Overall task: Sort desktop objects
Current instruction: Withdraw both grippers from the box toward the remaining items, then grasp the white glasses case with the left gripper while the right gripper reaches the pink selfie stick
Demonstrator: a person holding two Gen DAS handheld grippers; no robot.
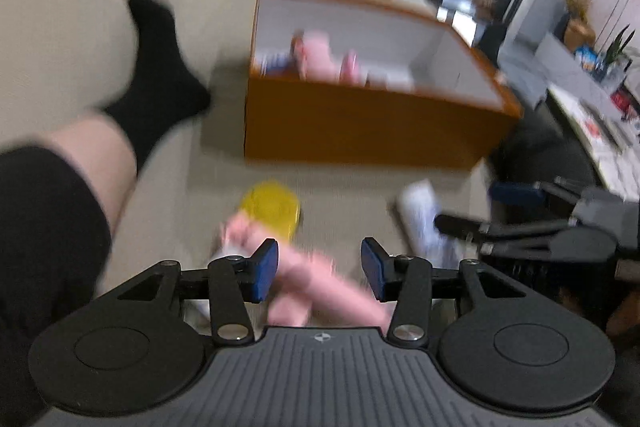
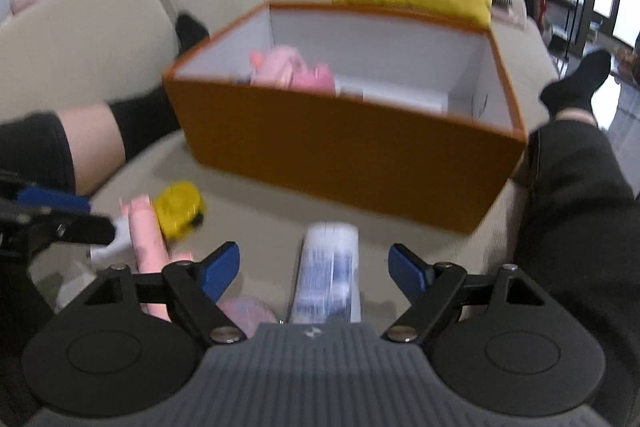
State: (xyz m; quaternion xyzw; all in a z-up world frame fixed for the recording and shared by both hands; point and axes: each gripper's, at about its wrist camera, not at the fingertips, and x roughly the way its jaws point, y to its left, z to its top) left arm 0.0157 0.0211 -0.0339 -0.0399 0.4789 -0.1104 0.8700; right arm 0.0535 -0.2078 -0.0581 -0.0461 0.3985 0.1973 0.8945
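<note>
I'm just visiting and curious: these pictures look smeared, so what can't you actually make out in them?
- Contents of the orange box: both views, blurred and partly hidden by its front wall; only pink shapes show.
- White tube label: right wrist view, print smeared, unreadable.
- Yellow object: both views, too blurred to identify.
- Pink items beneath the left gripper: left wrist view, blurred, lower parts hidden by the gripper body.
</note>
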